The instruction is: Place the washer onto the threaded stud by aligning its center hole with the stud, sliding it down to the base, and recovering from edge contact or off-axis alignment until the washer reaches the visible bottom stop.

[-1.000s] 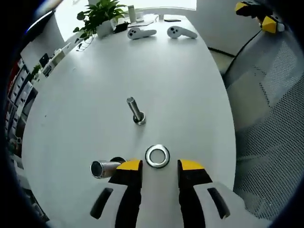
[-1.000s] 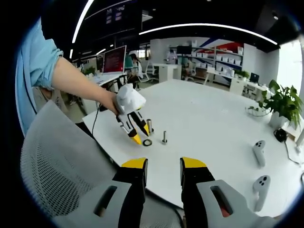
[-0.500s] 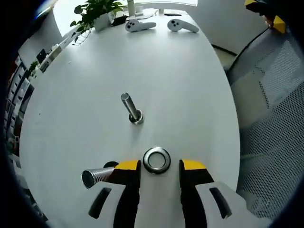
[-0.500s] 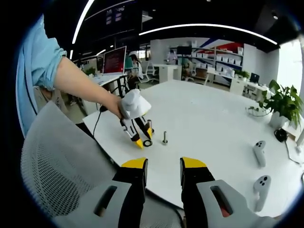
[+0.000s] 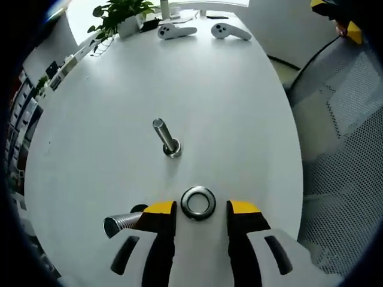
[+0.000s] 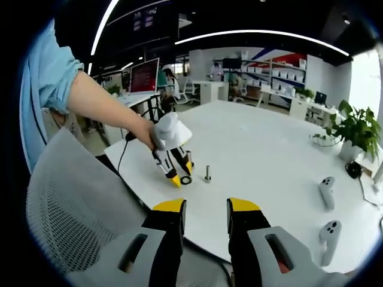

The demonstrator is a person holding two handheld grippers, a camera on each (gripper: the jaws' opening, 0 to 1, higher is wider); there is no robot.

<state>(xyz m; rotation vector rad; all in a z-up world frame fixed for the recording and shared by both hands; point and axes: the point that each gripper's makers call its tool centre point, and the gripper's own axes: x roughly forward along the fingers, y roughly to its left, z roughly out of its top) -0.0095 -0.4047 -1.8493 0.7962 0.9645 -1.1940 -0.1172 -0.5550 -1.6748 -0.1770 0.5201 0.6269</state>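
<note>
Left gripper (image 5: 200, 209), jaws apart and empty, straddles the washer (image 5: 198, 202) lying flat on the bench (image 5: 227, 107) short of the stud (image 5: 166, 137); a centred, level pinch should help alignment, while right gripper (image 6: 206, 210) waits open, holding nothing.

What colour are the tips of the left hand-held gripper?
Yellow on black fingers, seen best in the left gripper view.
</note>
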